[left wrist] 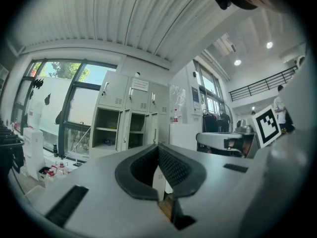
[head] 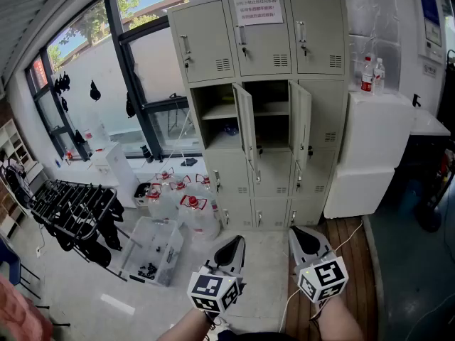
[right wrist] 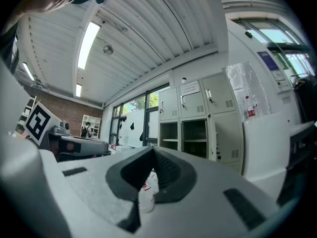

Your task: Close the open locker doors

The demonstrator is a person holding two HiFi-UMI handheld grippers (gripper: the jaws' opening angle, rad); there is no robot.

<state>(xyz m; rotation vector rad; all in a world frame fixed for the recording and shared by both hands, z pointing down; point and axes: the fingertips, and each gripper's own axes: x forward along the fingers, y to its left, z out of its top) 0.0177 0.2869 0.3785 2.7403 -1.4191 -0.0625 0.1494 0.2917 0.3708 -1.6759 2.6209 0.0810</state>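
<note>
A beige locker bank (head: 263, 105) stands ahead against the wall. In its second row the left compartment (head: 213, 112) and the middle compartment (head: 274, 112) are open. Two doors stick out edge-on towards me, one door (head: 246, 123) between those compartments and the other door (head: 300, 123) to the right of the middle one. Low in the head view, well short of the lockers, my left gripper (head: 231, 246) and right gripper (head: 306, 236) are both shut and hold nothing. The left gripper view shows the left gripper's (left wrist: 158, 155) closed pads with the lockers (left wrist: 126, 128) far beyond. The right gripper (right wrist: 152, 155) faces the lockers (right wrist: 193, 125) likewise.
Several water jugs with red caps (head: 181, 204) and a clear plastic bin (head: 153, 251) sit on the floor left of the lockers. A black drying rack (head: 67, 212) stands further left. A white cabinet (head: 370, 148) carrying bottles (head: 367, 73) adjoins the lockers' right side.
</note>
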